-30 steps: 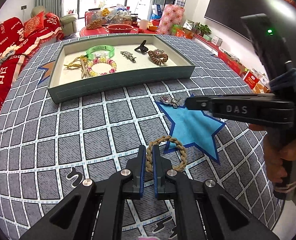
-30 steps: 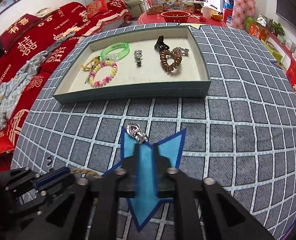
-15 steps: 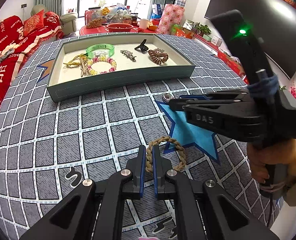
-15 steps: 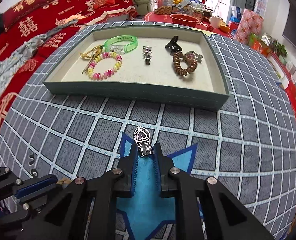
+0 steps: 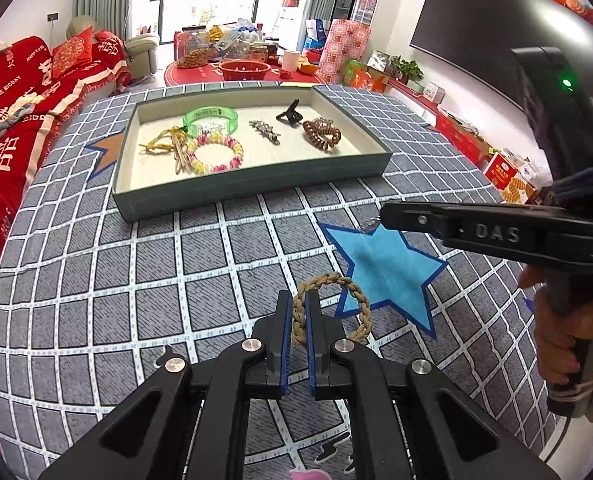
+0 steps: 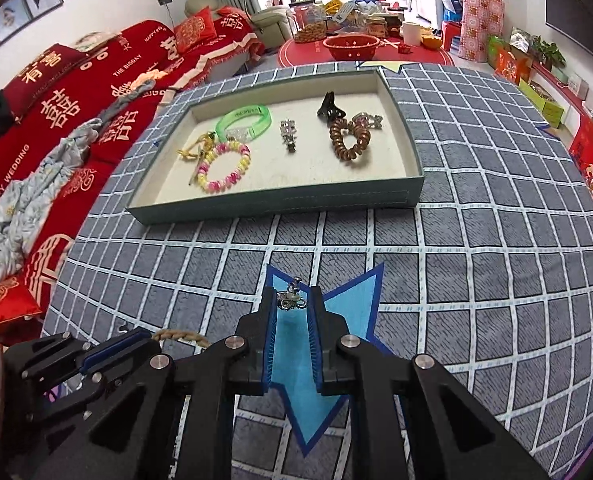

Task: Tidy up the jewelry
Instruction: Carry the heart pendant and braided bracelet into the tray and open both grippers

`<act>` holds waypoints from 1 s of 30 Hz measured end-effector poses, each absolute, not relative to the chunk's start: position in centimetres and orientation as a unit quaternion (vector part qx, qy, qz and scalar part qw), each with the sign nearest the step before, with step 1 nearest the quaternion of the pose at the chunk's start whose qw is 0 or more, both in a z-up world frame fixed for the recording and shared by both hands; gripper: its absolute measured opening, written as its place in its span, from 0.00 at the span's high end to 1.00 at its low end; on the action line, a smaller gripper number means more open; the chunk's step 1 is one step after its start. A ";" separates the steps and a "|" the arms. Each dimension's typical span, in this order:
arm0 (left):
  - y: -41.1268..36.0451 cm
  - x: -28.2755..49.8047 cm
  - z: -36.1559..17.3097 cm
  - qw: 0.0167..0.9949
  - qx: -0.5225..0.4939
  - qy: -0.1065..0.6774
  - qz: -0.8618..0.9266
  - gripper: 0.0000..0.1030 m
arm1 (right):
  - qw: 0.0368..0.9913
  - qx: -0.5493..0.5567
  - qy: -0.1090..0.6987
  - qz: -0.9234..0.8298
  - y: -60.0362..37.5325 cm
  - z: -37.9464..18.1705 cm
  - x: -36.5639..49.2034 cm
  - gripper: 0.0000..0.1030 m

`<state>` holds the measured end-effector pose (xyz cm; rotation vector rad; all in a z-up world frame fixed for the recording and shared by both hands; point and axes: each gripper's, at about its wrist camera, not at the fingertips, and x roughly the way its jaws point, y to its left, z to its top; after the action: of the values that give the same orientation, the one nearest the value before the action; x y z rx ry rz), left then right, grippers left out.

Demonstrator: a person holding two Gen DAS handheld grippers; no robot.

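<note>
My left gripper (image 5: 297, 312) is shut on a tan braided rope bracelet (image 5: 342, 285), which lies low over the grey checked cloth. My right gripper (image 6: 292, 305) is shut on a small silver heart brooch (image 6: 291, 299) and holds it just above the blue star patch (image 6: 296, 344). The right gripper also shows in the left wrist view (image 5: 384, 216), with the brooch (image 5: 370, 223) hanging at its tip. The green-walled tray (image 6: 280, 202) stands beyond, holding a green bangle (image 6: 244, 122), a pink and yellow bead bracelet (image 6: 226, 166), a brown coil hair tie (image 6: 348, 140) and a black claw clip (image 6: 330, 108).
A gold tassel piece (image 6: 194, 150) and a silver clip (image 6: 288, 134) also lie in the tray. An orange star patch (image 5: 106, 150) sits left of the tray. A red sofa (image 6: 56, 92) runs along the left. A red side table with jars (image 6: 360, 50) stands behind.
My right gripper has closed on the silver brooch and lifted it off the cloth, pulling back a little. My left gripper stays shut on the rope bracelet, hardly moved.
</note>
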<state>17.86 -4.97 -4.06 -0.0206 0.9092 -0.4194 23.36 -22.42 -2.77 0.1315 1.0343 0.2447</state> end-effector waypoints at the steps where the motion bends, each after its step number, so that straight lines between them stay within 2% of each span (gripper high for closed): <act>1: -4.8 17.9 -3.9 0.878 -0.011 0.434 -0.201 0.81 | 0.861 0.063 0.491 0.117 -22.4 -2.5 23.2 0.84; 15: -3.4 19.7 -1.9 0.890 -0.018 0.413 -0.192 0.81 | 0.871 0.070 0.468 0.129 -22.0 0.5 22.9 0.84; 30: -1.7 24.2 0.3 0.905 -0.029 0.387 -0.175 0.81 | 0.879 0.088 0.449 0.130 -22.1 2.8 26.5 0.84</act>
<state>24.18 -1.72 0.27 -0.0603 0.7993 -0.3613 26.48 -22.08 2.83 0.1828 0.9366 0.2718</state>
